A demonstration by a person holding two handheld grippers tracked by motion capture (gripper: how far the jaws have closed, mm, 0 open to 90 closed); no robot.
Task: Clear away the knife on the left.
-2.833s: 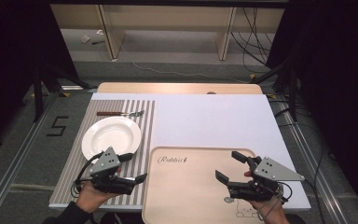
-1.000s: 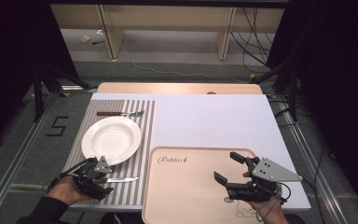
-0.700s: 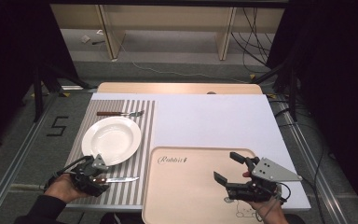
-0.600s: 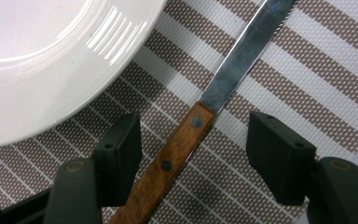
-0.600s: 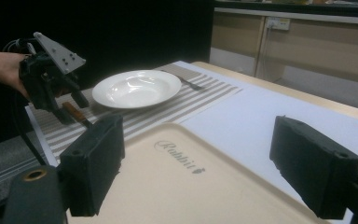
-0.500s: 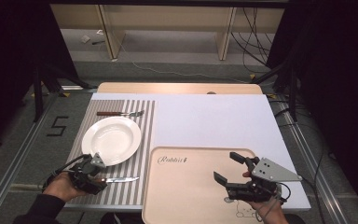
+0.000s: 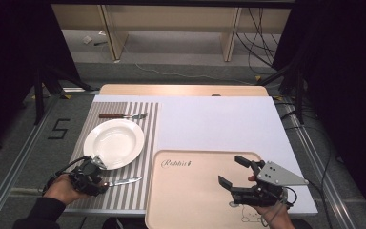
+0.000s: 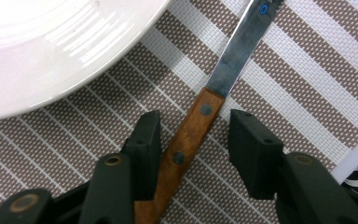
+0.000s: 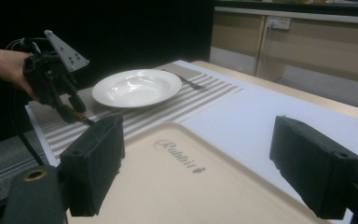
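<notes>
A knife with a wooden handle (image 8: pixel 191 133) and steel blade (image 7: pixel 126 181) lies flat on the striped placemat (image 7: pixel 143 129), in front of the white plate (image 7: pixel 113 143). My left gripper (image 7: pixel 102 182) stands open at the mat's near left. In the left gripper view its jaws straddle the handle, the left jaw close against it and the right jaw a gap away (image 8: pixel 196 119). My right gripper (image 7: pixel 229 170) hangs open above the right part of the beige tray (image 7: pixel 190 191), with nothing between its jaws (image 9: pixel 198 135).
A fork (image 7: pixel 124 116) lies on the placemat beyond the plate. A white sheet (image 7: pixel 219 124) covers the table to the right of the mat. The tray bears the word "Rabbit" (image 9: pixel 177 151). Cables and wooden legs stand on the floor beyond the table.
My left gripper has moved from beside the plate's front rim to the near left of the mat, where the knife lies. Over the last second little has moved. The right gripper has stayed put.
</notes>
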